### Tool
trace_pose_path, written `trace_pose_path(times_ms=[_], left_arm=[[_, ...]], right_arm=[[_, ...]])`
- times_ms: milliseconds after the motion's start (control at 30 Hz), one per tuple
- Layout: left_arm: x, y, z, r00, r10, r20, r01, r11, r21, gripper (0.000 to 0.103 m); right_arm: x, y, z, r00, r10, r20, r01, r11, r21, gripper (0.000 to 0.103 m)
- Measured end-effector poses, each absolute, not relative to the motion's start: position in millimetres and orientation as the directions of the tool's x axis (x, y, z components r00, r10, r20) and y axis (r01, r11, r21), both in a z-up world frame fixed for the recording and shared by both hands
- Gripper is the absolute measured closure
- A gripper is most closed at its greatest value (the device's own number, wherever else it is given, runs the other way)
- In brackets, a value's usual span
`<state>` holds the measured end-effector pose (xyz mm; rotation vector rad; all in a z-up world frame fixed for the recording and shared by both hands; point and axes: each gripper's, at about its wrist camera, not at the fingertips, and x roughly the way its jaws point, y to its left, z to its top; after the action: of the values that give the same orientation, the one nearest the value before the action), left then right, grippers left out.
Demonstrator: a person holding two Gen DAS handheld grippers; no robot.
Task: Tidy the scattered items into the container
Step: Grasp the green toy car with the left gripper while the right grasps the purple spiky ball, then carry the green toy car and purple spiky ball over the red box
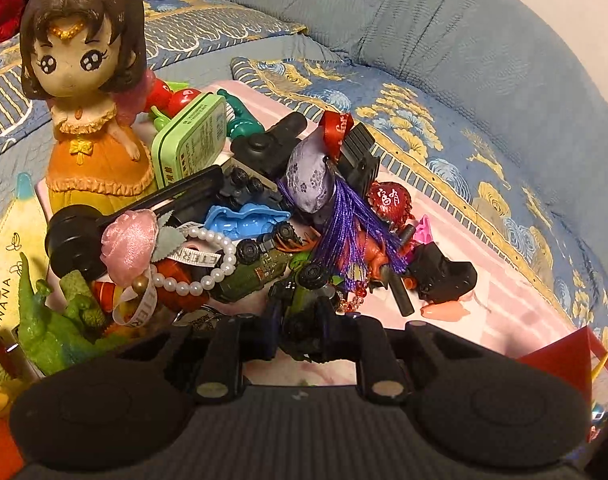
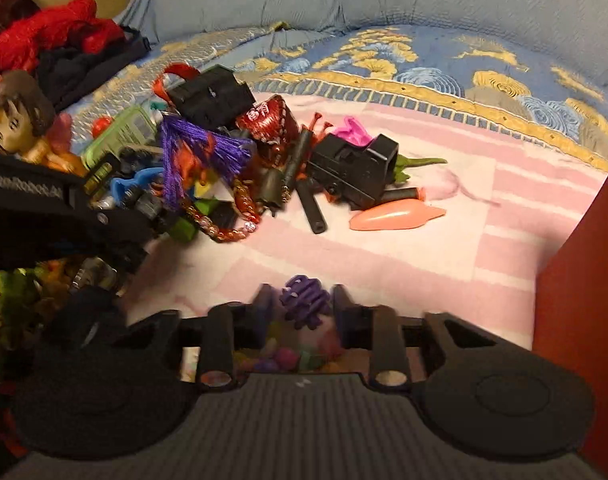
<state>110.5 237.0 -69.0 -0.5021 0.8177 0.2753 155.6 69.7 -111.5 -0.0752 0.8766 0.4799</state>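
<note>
Two grippers work at one heap of toys on a pink cloth (image 2: 403, 248). The left gripper (image 1: 304, 320) has its jaws pressed onto a dark green toy truck (image 1: 304, 312) at the heap's near edge, gripped there because that end sticks out free of the tangle. The truck's long axis seems to run away from the camera into the heap, though the fingers hide much of it. The right gripper (image 2: 304, 304), nearer than the heap, pinches a small purple toy (image 2: 304, 300), blurred and hard to name. The red container (image 2: 579, 280) rises right of the heap, at the frame edge.
</note>
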Motion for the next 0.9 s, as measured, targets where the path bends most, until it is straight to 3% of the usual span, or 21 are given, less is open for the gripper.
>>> trace_pose_path(times_ms=[600, 900], left_arm=[[71.7, 206.0, -38.9, 0.678, 0.092, -0.729, -0.41, 0.871, -0.271, 0.084], [43.9, 148.1, 5.2, 0.73, 0.046, -0.682, -0.322, 0.903, -0.283, 0.084]], right_arm=[[102.9, 31.0, -38.9, 0.553, 0.416, -0.722, -0.449, 0.879, 0.162, 0.079], [70.0, -42.7, 5.3, 0.649, 0.371, -0.664, -0.342, 0.922, 0.182, 0.079]])
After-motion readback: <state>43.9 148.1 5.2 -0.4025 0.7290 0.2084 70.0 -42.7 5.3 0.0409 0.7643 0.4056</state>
